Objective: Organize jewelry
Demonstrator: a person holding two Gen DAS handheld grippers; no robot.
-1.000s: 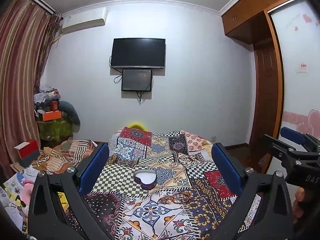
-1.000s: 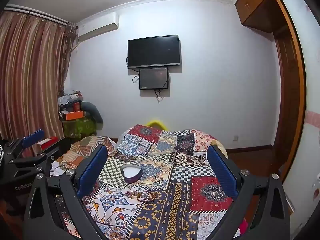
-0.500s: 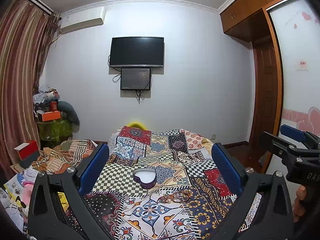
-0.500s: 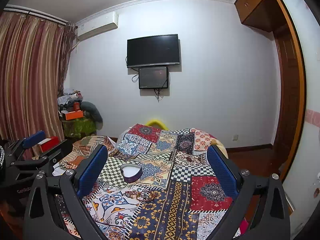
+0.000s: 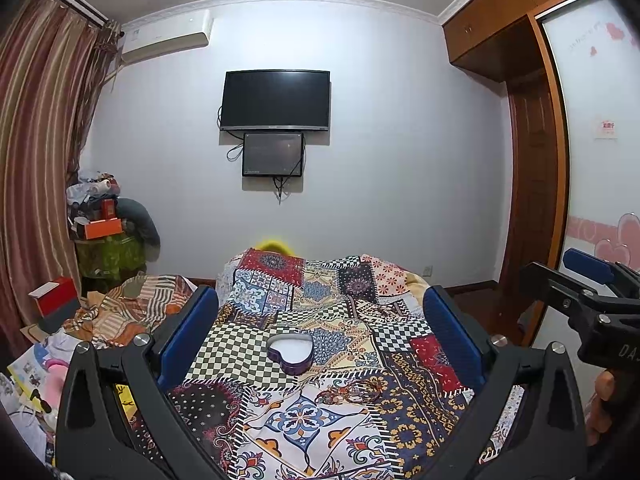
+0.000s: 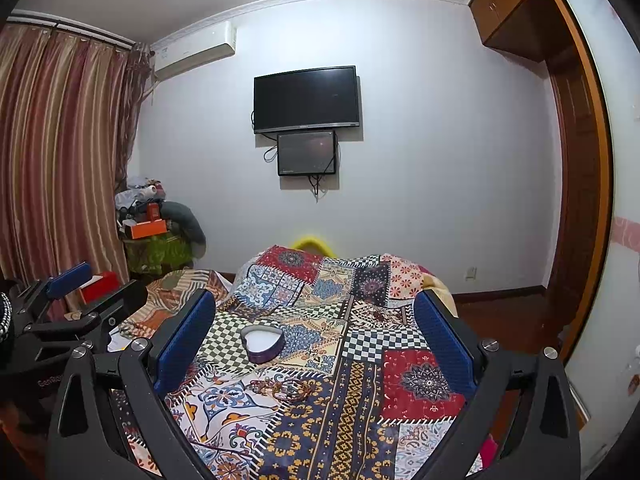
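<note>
I hold my left gripper point(image 5: 320, 320) up over the bed, and its two blue fingers point(image 5: 188, 332) stand wide apart with nothing between them. My right gripper point(image 6: 310, 320) is the same, wide apart and holding nothing. On the patchwork quilt point(image 5: 416, 424) sits a heart box point(image 5: 290, 351). It is purple on the outside and white on the inside, and it has no lid on. It sits between my fingers in both views, out ahead of them and not touching them. A little pile of jewelry point(image 6: 286, 388) lies on the quilt, nearer to me than the box and a bit to the right of it. It looks like thin rings and chains all mixed up, and it is hard to pick out from the busy pattern. In the left view I can see my right gripper at the side, with the white letters "DA" on it before the edge cuts them off. In the right view my left gripper shows faint letters that I cannot read well. On the far wall hangs a black TV point(image 5: 277, 100) with a smaller screen point(image 5: 273, 154) just under it. Both are dark. A small white and red paper point(image 5: 605, 127) is stuck on the wardrobe door, but its writing is too small to read.
</note>
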